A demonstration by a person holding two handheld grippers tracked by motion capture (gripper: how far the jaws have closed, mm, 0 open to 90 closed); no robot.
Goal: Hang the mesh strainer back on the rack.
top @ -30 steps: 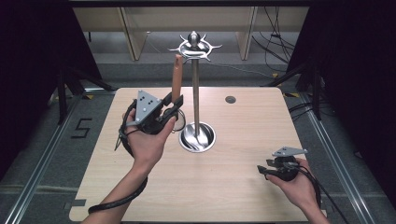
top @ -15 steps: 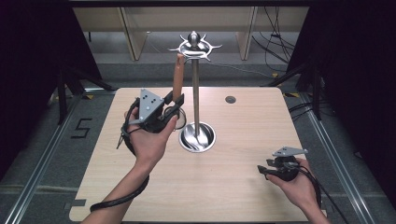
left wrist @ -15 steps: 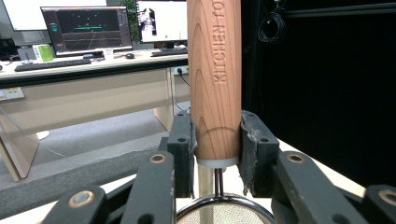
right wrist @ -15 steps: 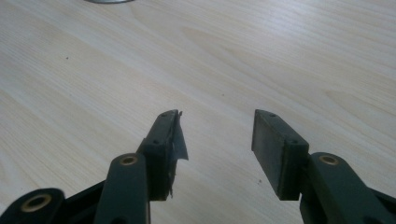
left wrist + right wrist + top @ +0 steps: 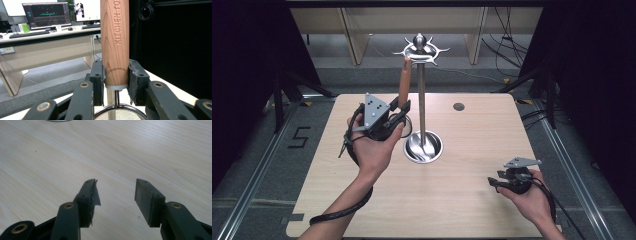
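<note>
A utensil with a wooden handle (image 5: 404, 82) stands upright, its top end close to the hooks (image 5: 420, 49) of a metal hanging stand (image 5: 422, 100). My left gripper (image 5: 402, 107) is shut on the lower end of that handle, left of the stand's pole. In the left gripper view both pads press on the handle (image 5: 115, 42), which reads "KITCHEN", and a round wire-mesh strainer head (image 5: 120, 115) hangs just below the left gripper (image 5: 115, 75). My right gripper (image 5: 493, 182) rests low at the table's front right, open, with bare wood between the pads of the right gripper (image 5: 116, 192).
The stand's round steel base (image 5: 423, 147) sits mid-table on the wooden table (image 5: 472, 210). A small dark disc (image 5: 458, 106) lies near the far edge. Dark curtains flank the table, with shelving and cables beyond it.
</note>
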